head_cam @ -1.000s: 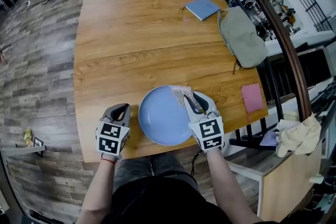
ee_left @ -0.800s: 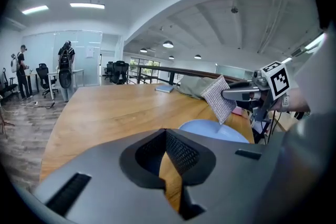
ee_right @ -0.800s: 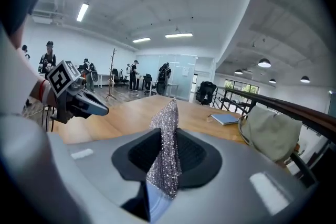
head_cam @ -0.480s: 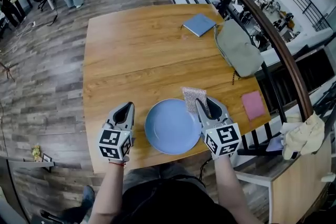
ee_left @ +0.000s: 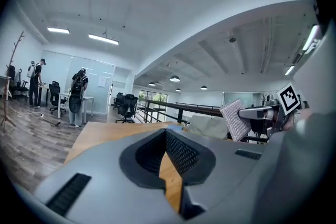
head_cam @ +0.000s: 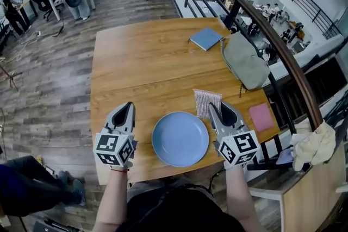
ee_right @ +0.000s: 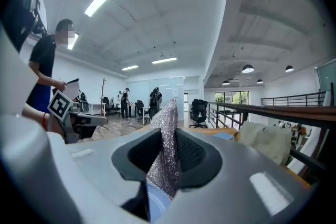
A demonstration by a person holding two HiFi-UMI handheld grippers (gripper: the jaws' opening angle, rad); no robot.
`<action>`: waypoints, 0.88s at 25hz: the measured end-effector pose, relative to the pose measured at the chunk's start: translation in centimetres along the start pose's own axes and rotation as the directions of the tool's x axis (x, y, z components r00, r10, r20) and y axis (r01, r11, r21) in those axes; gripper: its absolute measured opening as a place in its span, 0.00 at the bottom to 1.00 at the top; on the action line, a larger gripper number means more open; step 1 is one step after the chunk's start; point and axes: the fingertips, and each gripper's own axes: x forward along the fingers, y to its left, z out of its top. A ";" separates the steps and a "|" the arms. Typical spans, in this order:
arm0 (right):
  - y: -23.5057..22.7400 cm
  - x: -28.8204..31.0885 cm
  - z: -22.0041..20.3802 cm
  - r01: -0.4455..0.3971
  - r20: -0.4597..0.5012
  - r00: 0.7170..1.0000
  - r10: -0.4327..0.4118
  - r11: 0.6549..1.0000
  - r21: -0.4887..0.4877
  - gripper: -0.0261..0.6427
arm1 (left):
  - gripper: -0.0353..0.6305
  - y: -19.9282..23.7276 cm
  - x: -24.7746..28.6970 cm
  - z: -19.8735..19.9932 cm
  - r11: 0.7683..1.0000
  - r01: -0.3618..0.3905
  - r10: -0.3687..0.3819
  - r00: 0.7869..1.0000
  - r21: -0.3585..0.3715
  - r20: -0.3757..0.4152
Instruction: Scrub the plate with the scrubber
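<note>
Plate (head_cam: 180, 138) round, pale blue; scrubber (head_cam: 206, 100) a silvery mesh sq., clamped in right tongs (head_cam: 219, 108); left tongs (head_cam: 126, 108) together.

Left gripper (head_cam: 126, 109): held low on the person's left side, pointing forward away from the torso.
Left fingers (ee_left: 181, 152): pressed together, nothing between them.
Right gripper (head_cam: 213, 109): level with the left one, well apart from it, pointing forward with a slight inward lean.
Right fingers (ee_right: 191, 152): clamped on the scrubber (ee_right: 167, 136), which stands up past the tips.
Marker cubes (head_cam: 113, 148): one at the rear of each gripper, facing up.
Forearms (head_cam: 110, 193): bare, reaching forward from the torso, roughly parallel.
</note>
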 end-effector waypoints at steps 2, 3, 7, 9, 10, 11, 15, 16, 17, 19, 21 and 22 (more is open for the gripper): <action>-0.1 0.1 1.1 -0.004 0.025 1.000 0.003 1.000 0.010 0.18 | 0.05 0.2 -0.2 1.0 1.000 -0.007 0.007 1.000 -0.002 0.028; -0.2 0.2 1.6 -0.005 0.037 0.999 0.004 1.000 0.012 0.18 | 0.05 0.4 -0.3 1.5 1.000 -0.011 0.011 0.999 -0.003 0.039; -0.3 0.2 2.9 -0.007 0.067 0.998 0.006 1.000 0.015 0.18 | 0.05 0.8 -1.0 3.0 1.000 -0.023 0.025 0.996 -0.016 0.081; -0.2 0.2 3.5 -0.011 0.085 0.996 0.009 1.000 0.017 0.18 | 0.05 1.0 -1.4 3.7 0.999 -0.030 0.032 0.994 -0.016 0.103; -0.2 0.2 3.8 -0.013 0.096 0.995 0.011 1.000 0.021 0.18 | 0.05 1.0 -1.6 4.1 0.999 -0.034 0.035 0.993 -0.016 0.115; -0.2 0.1 4.2 -0.016 0.108 0.994 0.013 1.000 0.025 0.18 | 0.05 1.0 -1.9 4.6 0.999 -0.036 0.038 0.991 -0.016 0.127; 0.2 0.1 5.7 -0.027 0.148 0.989 0.021 0.999 0.036 0.18 | 0.05 1.2 -2.7 6.2 0.999 -0.040 0.043 0.984 -0.019 0.173; 0.2 0.1 6.0 -0.028 0.155 0.988 0.022 0.999 0.039 0.18 | 0.05 1.3 -2.7 6.4 0.999 -0.040 0.043 0.983 -0.018 0.178; 0.2 0.1 6.3 -0.030 0.160 0.987 0.022 0.999 0.043 0.18 | 0.05 1.4 -2.6 6.5 0.999 -0.043 0.046 0.983 -0.018 0.178; 0.1 0.2 6.5 -0.036 0.165 0.986 0.026 0.998 0.052 0.18 | 0.05 1.8 -2.6 6.2 0.998 -0.058 0.062 0.984 -0.028 0.167; 0.1 0.4 6.6 -0.047 0.171 0.985 0.036 0.997 0.063 0.18 | 0.05 2.0 -2.9 5.7 0.997 -0.068 0.073 0.985 -0.038 0.158; 0.1 0.6 6.5 -0.052 0.172 0.984 0.040 0.996 0.067 0.18 | 0.05 2.0 -3.0 5.4 0.997 -0.069 0.075 0.986 -0.041 0.152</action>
